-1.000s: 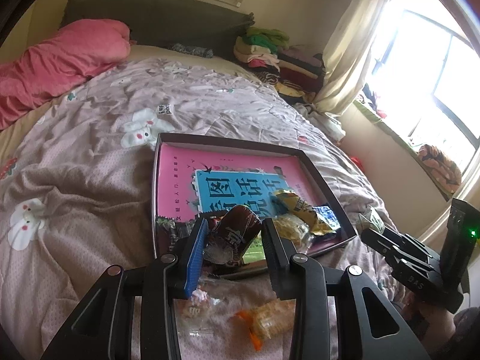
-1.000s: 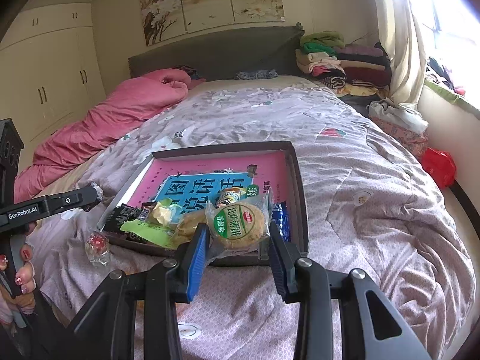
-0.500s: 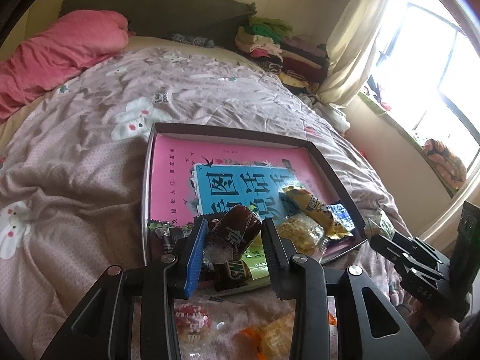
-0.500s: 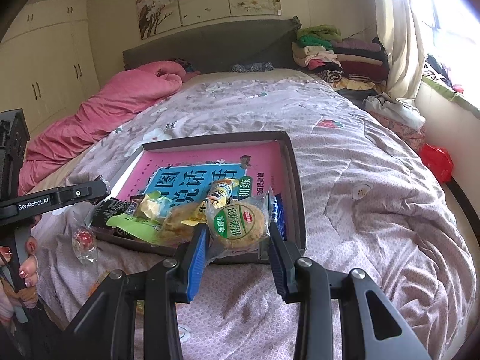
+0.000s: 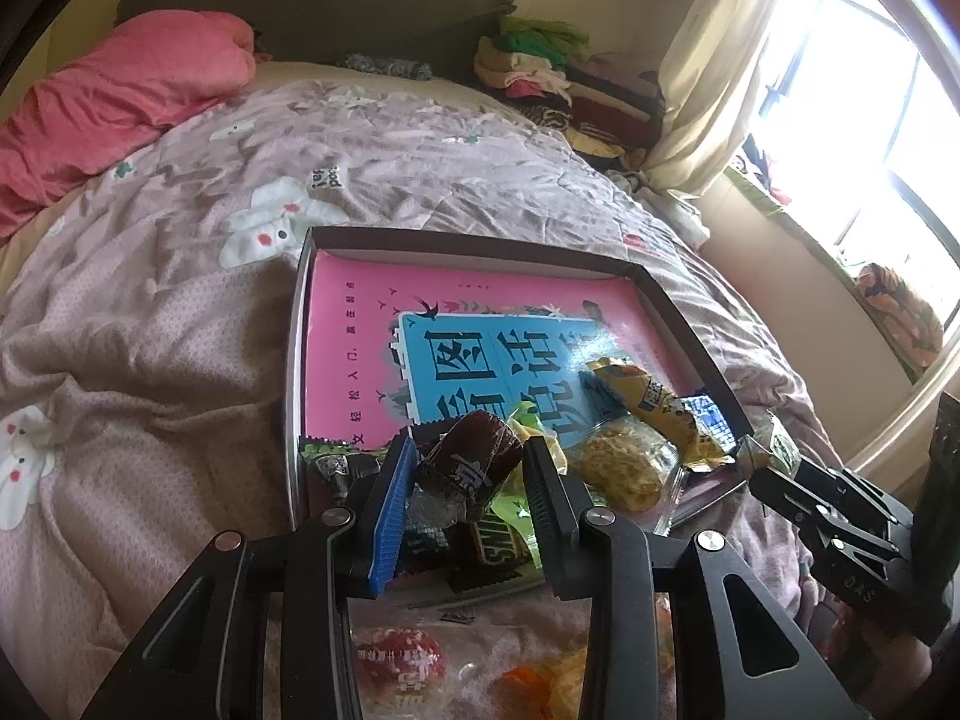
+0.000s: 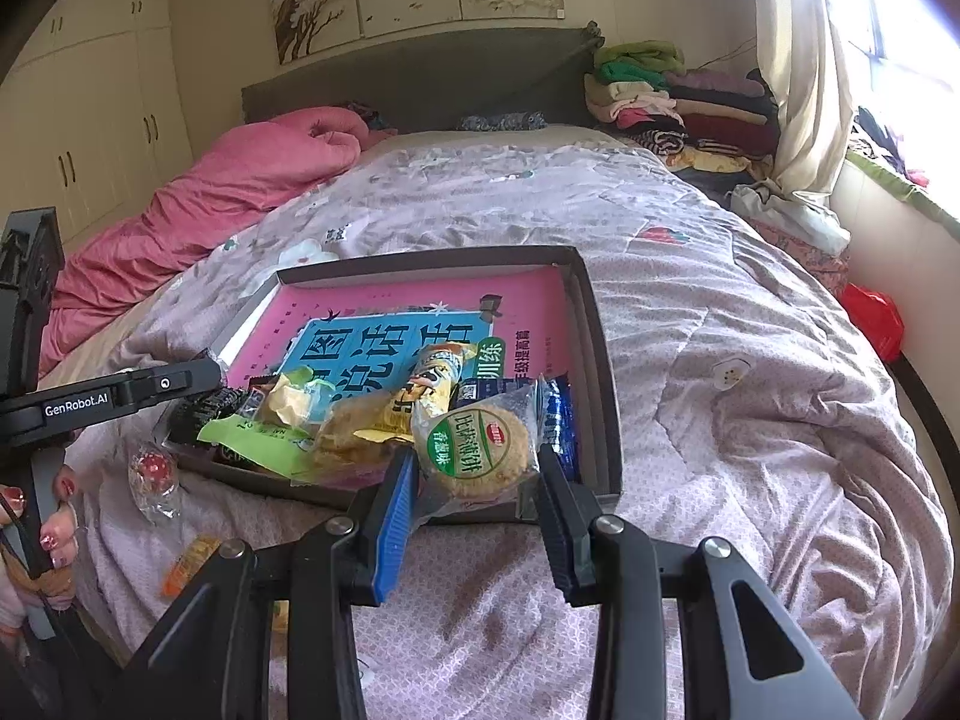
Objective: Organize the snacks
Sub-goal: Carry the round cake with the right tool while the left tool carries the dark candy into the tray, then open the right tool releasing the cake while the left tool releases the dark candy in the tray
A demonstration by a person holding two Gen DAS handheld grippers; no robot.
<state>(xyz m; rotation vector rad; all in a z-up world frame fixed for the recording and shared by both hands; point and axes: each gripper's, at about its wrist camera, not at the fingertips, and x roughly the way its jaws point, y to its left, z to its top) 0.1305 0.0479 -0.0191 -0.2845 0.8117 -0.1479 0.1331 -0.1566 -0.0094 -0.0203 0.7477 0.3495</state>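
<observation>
Currently two tools each grip one snack. The left tool is clamped narrowly on a dark brown wrapped candy above the near left corner of the shallow box on the bed. The right tool pinches a round biscuit packet over the box's near right edge. Two loose sweets, one red candy and one orange candy, lie on the bed near the box.

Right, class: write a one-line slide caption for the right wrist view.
Right gripper holds a wrapped biscuit over the snack-filled box on the bed.
</observation>
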